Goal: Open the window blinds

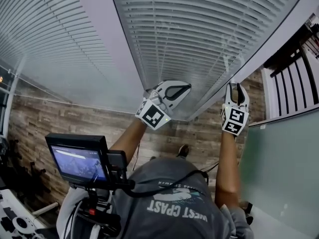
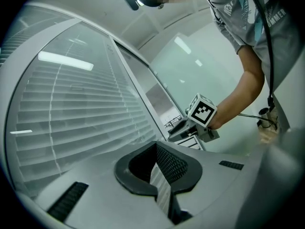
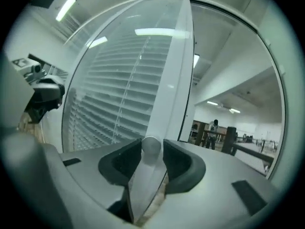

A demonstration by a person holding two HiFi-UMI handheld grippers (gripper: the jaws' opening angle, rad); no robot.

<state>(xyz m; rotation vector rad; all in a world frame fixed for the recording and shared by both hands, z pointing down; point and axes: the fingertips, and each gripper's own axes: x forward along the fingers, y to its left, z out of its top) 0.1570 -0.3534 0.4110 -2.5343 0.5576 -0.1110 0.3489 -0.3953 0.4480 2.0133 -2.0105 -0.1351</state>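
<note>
White slatted blinds point(image 1: 199, 29) hang lowered over the window, and the left gripper view shows them too point(image 2: 81, 109). My right gripper point(image 1: 235, 87) is at the right edge of this blind, beside the white frame point(image 1: 279, 39). In the right gripper view its jaws point(image 3: 152, 149) are shut on a translucent blind wand point(image 3: 145, 180) with a rounded end, which runs lengthwise between the pads. My left gripper point(image 1: 187, 87) is held against the lower part of the blind, near the frame between the two windows. Its jaws point(image 2: 157, 149) are shut, with nothing visible between them.
A second lowered blind point(image 1: 45, 39) covers the window to the left. A small monitor point(image 1: 79, 163) on a rig sits at my lower left over the wood-pattern floor point(image 1: 45, 123). A frosted glass panel point(image 1: 284, 173) stands to the right, dark railings point(image 1: 294, 63) beyond it.
</note>
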